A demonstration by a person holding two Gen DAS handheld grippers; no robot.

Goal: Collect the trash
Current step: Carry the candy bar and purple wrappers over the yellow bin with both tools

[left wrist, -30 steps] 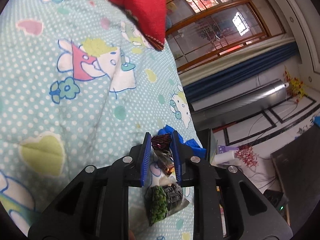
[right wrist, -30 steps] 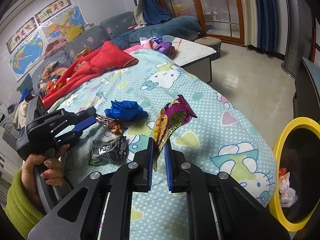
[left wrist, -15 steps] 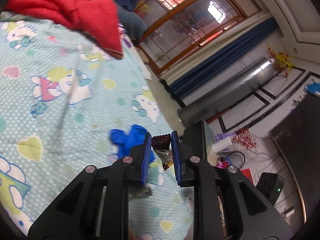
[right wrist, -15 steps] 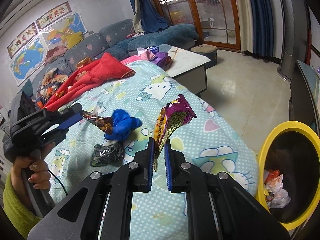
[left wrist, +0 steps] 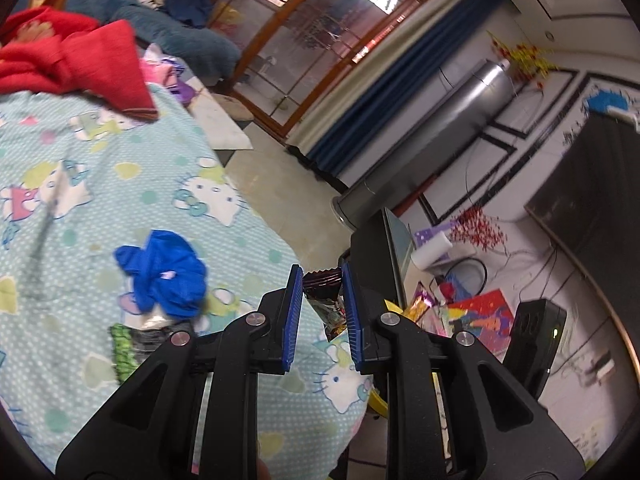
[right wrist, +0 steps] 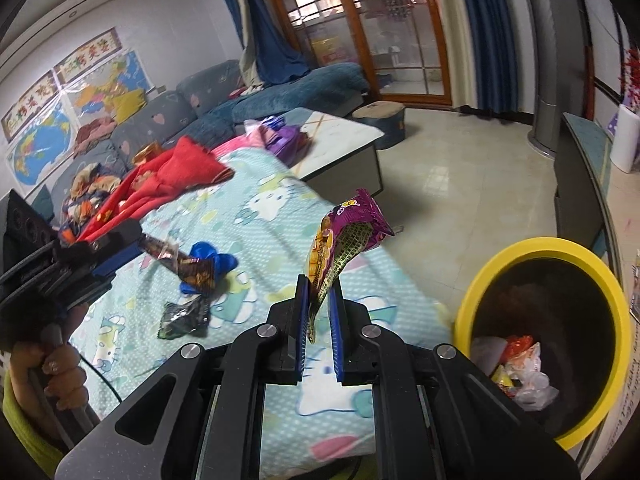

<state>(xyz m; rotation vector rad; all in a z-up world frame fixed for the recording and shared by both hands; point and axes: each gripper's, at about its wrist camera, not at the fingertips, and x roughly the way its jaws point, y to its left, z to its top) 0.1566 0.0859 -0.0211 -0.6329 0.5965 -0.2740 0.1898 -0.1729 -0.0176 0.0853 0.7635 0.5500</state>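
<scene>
A lived-in home, a sitting room by the look of it — a grey sofa (right wrist: 168,120) heaped with clothes, wall maps (right wrist: 72,108) above it, wood-framed glass doors (right wrist: 368,32) with blue curtains (right wrist: 476,40), a tiled floor (right wrist: 472,184). A cartoon-cat blanket (right wrist: 272,216) covers the middle — a yellow-rimmed trash bin (right wrist: 600,276) stands at its corner.
</scene>
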